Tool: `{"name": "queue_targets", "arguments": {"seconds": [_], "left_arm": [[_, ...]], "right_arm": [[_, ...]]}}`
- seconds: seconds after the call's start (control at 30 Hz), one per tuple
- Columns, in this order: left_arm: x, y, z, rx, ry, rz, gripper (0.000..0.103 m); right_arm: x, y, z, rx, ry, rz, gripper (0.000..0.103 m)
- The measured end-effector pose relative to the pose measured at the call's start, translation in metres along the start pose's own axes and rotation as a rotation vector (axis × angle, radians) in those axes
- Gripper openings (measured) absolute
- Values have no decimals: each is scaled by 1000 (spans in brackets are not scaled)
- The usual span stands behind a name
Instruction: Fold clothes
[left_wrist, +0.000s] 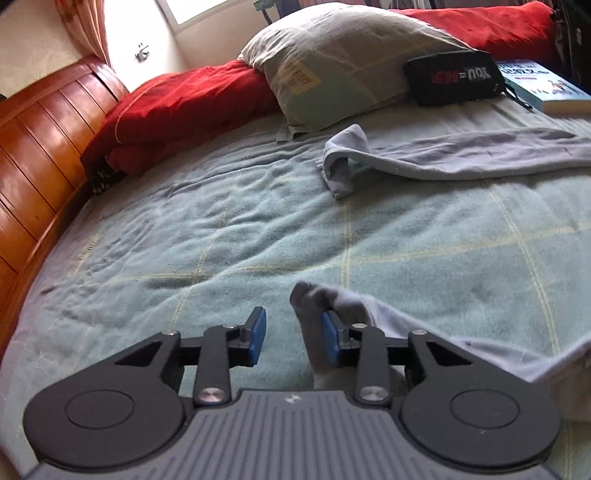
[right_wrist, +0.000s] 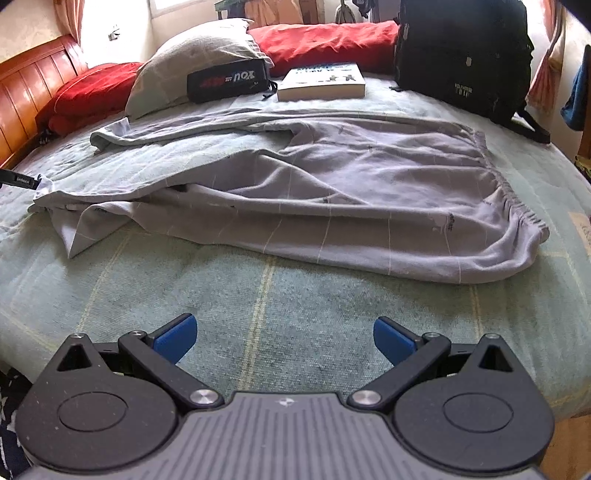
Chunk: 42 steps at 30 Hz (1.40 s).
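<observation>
My left gripper (left_wrist: 293, 341) has its blue rubber pads parted, and a soft bunched end of the pale grey trousers (right_wrist: 332, 192) stands between them against the right pad; I cannot tell whether the cloth is pinched or merely leaning. My right gripper (right_wrist: 285, 341) gapes wide and empty above the nubbly green checked blanket (right_wrist: 258, 306). The trousers lie rumpled across the blanket, their gathered elastic waistband to the right, near a plump grey pillow (right_wrist: 192, 62).

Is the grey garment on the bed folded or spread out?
Spread out: the grey garment lies rumpled across the green blanket, one long part stretched leftward.
</observation>
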<state>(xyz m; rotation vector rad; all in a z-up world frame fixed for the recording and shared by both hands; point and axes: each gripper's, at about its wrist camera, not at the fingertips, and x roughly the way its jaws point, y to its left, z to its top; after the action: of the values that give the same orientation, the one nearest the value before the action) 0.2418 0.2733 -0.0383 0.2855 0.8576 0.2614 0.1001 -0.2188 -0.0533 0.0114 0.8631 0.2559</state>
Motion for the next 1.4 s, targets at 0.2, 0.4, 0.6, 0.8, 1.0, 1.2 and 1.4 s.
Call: {"name": "queue_targets", "arguments": {"seconds": [0.2,0.4,0.6,0.8,1.0,1.2,1.4], "left_arm": [[-29,-4,-31,27,-8,-63,47],[-43,-39,-42,109,6,-233,48],[-34,-65,-13,135,-50,-263,48],[-15,-70,18,80,-67,-257,48],[-19,-44,2,-14,-64,-250,53],[-16,-2,-44,-211,24,-321,52],[8,29,-73,-528,34,-509,54]], "right_arm": [[-4,8,4,-32,-8,47,103],[4,30,14,-91,19,132,103],[3,43,15,-144,9,113,103],[9,32,12,-90,33,95,103],[12,28,10,-71,36,98,103],[19,32,7,-72,55,131,103],[21,37,7,-84,59,141,103]]}}
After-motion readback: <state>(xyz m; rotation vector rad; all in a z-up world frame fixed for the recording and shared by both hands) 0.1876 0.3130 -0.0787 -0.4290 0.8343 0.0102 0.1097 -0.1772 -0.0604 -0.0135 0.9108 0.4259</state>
